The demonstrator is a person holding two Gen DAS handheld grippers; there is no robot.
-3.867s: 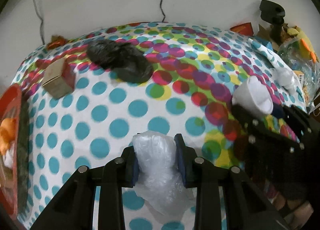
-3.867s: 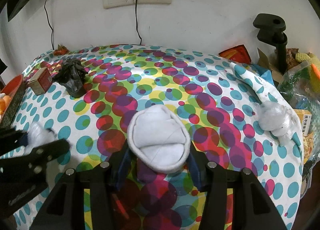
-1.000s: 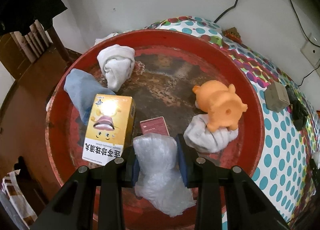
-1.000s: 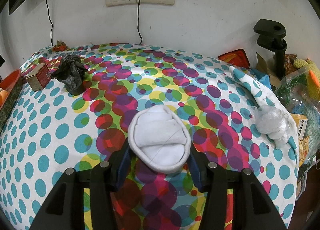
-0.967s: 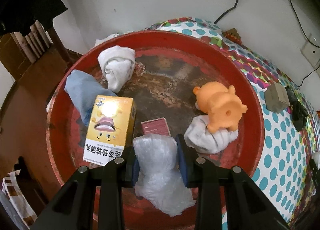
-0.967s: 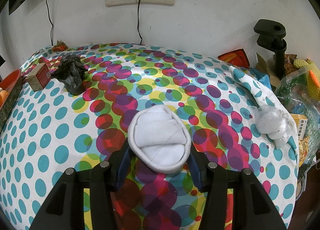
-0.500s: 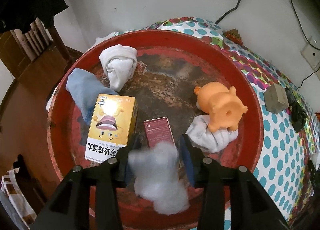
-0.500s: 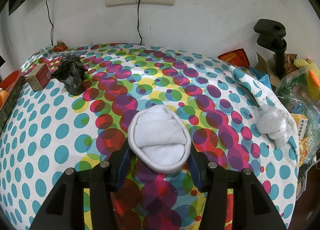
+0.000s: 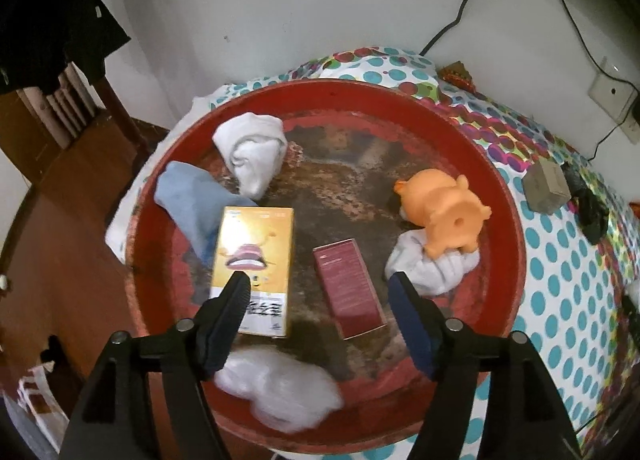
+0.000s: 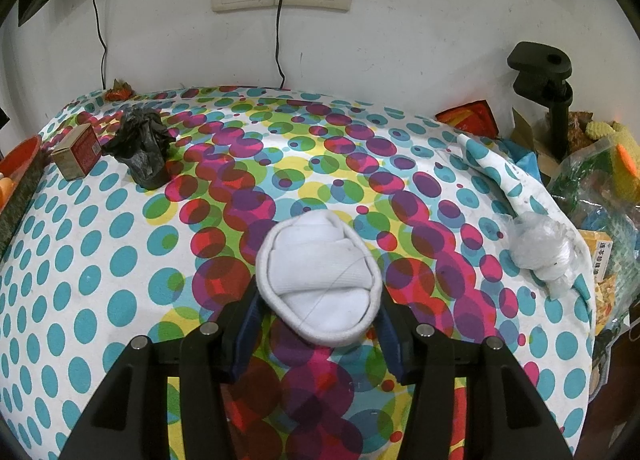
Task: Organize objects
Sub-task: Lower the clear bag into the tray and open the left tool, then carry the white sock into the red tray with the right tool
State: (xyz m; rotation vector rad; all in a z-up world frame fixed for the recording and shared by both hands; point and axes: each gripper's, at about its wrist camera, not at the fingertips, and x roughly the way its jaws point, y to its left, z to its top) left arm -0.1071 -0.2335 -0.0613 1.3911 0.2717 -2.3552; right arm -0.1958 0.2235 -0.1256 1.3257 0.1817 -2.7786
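Note:
My left gripper (image 9: 320,284) is open above the round red tray (image 9: 508,196). A crumpled clear plastic bag (image 9: 280,392), blurred, lies at the tray's near rim below the jaws. The tray also holds a yellow box (image 9: 254,256), a dark red box (image 9: 348,292), an orange pig toy (image 9: 444,212), white cloths (image 9: 252,152) and a blue cloth (image 9: 188,200). My right gripper (image 10: 318,300) is shut on a rolled white sock (image 10: 318,280), held over the dotted tablecloth (image 10: 100,260).
A black crumpled bag (image 10: 142,148) and a small brown box (image 10: 76,156) sit at the table's far left. Another clear plastic bag (image 10: 544,252) lies at the right edge, near clutter and a black clamp stand (image 10: 548,88). Wall sockets and cables are behind.
My left gripper opened and let go of the clear plastic bag, which dropped to the tray's near rim. The right gripper has not moved.

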